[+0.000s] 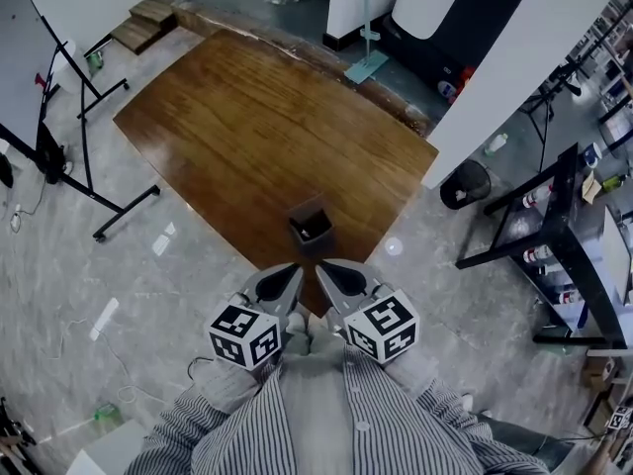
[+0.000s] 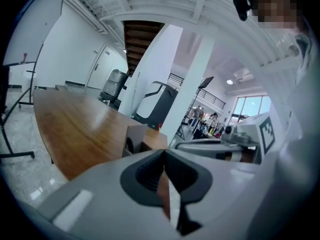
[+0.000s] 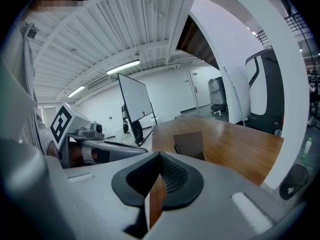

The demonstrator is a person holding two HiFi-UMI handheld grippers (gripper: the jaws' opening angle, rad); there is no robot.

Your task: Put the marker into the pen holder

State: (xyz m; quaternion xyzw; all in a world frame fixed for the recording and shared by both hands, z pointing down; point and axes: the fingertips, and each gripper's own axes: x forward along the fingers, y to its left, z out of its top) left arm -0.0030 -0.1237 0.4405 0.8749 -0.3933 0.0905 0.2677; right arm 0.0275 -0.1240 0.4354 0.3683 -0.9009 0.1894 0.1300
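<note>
Head view: pen holder (image 1: pixel 311 226) sits beyond left tool (image 1: pixel 290 272), right tool (image 1: pixel 324 269), both closed, empty.

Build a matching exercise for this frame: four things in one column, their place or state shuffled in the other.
Things:
1. pen holder
2. left tool
3. black bin
4. whiteboard

Place or state:
a. on the floor, right of the table
b. jaws together, nothing held
c. on the floor, left of the table
d. on the table, near its closest corner

Pairs: 1-d, 2-b, 3-a, 4-c
</note>
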